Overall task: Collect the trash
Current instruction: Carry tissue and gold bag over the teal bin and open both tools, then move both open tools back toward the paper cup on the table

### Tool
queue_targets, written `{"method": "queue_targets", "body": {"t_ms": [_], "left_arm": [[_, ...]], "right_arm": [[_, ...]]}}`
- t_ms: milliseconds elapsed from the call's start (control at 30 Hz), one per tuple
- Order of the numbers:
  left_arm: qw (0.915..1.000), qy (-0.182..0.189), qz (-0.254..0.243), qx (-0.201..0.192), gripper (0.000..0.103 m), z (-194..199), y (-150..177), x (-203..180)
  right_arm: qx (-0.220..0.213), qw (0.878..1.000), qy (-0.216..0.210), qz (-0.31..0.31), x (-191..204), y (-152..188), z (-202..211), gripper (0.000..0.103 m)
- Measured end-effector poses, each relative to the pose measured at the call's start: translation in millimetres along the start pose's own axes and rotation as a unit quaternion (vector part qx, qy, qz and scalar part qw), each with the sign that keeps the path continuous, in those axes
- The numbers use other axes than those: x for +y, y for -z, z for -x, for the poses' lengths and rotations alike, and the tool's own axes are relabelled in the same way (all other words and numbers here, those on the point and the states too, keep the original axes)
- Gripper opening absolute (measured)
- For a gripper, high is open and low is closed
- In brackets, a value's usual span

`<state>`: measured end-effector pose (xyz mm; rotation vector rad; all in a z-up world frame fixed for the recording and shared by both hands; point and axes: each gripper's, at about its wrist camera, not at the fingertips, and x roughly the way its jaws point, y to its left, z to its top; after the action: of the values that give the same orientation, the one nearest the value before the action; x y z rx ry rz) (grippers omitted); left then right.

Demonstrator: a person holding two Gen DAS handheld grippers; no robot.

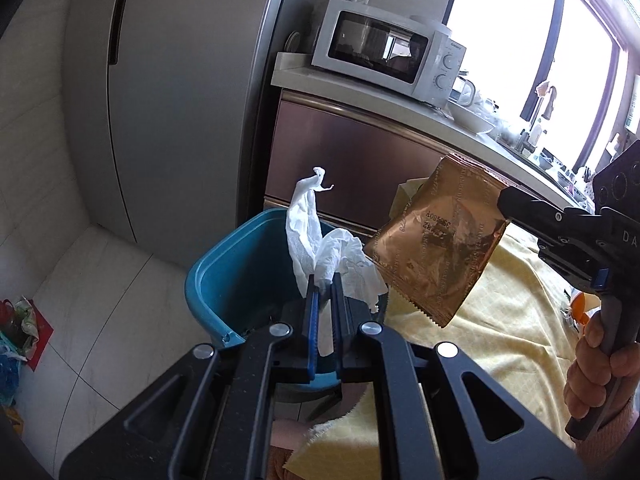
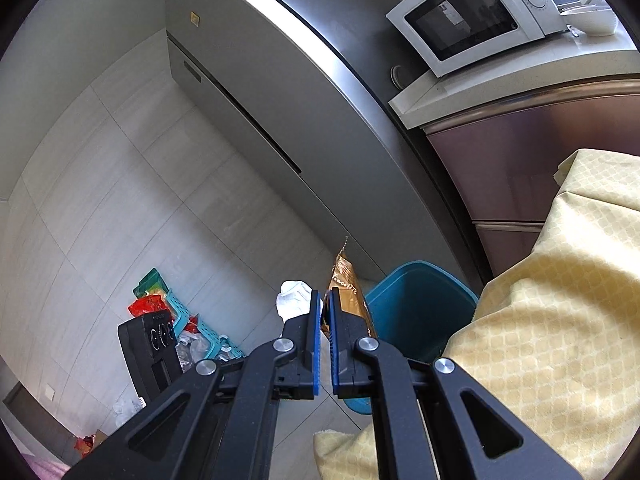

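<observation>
The left gripper (image 1: 325,280) points forward and slightly down, its two blue-lined fingers (image 1: 311,320) nearly parallel and drawn close together, pinching a crumpled white tissue (image 1: 320,248) that sticks up between them. The right gripper (image 2: 326,304) reaches in from the right at about the same height, its fingers (image 2: 316,336) also pressed close, clamping the edge of a copper-coloured foil wrapper (image 1: 436,248) that hangs below them. In the left wrist view the right gripper's tip (image 1: 505,199) bites the wrapper's upper corner, and the person's right hand (image 1: 592,376) wraps around its grey handle, fingers curled, with a pink sleeve cuff at the wrist.
</observation>
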<state>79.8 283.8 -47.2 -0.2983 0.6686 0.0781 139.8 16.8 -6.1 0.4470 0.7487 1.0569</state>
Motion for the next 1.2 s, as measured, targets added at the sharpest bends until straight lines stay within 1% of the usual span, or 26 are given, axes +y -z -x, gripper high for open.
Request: {"method": "queue_targets", "body": {"t_ms": [167, 400, 633, 733, 833, 1000, 1133, 1200], "left_arm": [[0.9998, -0.013, 0.003, 0.013, 0.006, -17.4, 0.8, 5.9], [0.9989, -0.035, -0.008, 0.032, 0.006, -44.8, 1.0, 9.0], [0.9976, -0.045, -0.009, 0.052, 0.008, -72.6, 1.8, 12.4], [0.9974, -0.047, -0.005, 0.054, 0.008, -80.7, 3.6, 14.8], [0.9974, -0.045, 0.001, 0.056, 0.012, -87.4, 3.5, 17.4], [0.9977, -0.042, 0.001, 0.053, 0.012, -88.0, 4.8, 14.2], [0.9984, -0.036, -0.003, 0.042, 0.017, -76.8, 5.5, 7.6], [0.9989, -0.032, -0.007, 0.034, 0.021, -69.7, 4.6, 2.9]], "right_arm": [[0.012, 1.000, 0.010, -0.006, -5.4, -0.5, -17.4, 0.003], [0.037, 0.999, 0.026, -0.024, -17.5, 1.2, -46.4, 0.003], [0.064, 0.996, 0.046, -0.039, -28.1, 6.7, -73.7, 0.003], [0.075, 0.995, 0.058, -0.043, -32.3, 9.8, -79.4, 0.005], [0.079, 0.993, 0.071, -0.053, -38.0, 12.8, -79.0, 0.006], [0.072, 0.992, 0.078, -0.060, -46.5, 15.3, -72.8, 0.006], [0.064, 0.993, 0.080, -0.063, -48.1, 15.0, -63.9, 0.006], [0.061, 0.993, 0.082, -0.057, -46.3, 15.2, -56.8, 0.009]]}}
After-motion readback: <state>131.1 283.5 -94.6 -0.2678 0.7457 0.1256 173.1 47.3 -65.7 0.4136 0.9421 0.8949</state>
